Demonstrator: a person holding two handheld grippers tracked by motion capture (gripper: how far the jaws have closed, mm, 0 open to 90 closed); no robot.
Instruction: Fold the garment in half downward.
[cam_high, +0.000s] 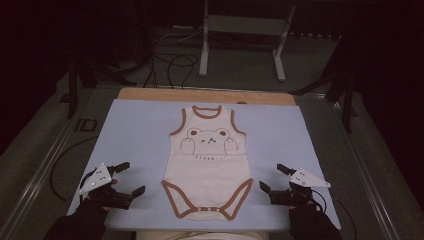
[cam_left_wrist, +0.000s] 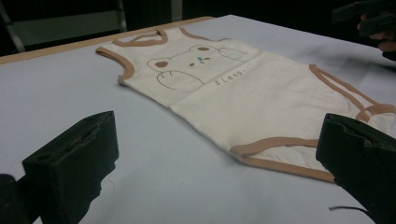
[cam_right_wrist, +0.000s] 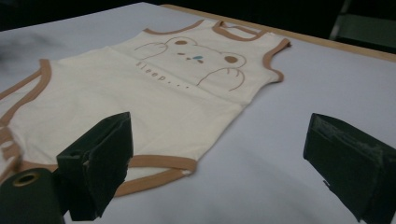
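At the near edge of the table, a person's gloved hands hold the left gripper and the right gripper just off either side of a baby bodysuit, both with jaws spread wide and nothing between them. The cream garment, trimmed in brown, lies flat and face up in the middle of the pale blue mat, its snap crotch toward the person and its neckline toward the far wooden table edge. A bear print sits across the chest. The work looks to be at its opening step, the approach before any grasp. A next move would likely call for each gripper to close in on the nearest leg hem and pinch only the fabric edge. Beyond the table, a grey stand and cables rest on the dark floor.
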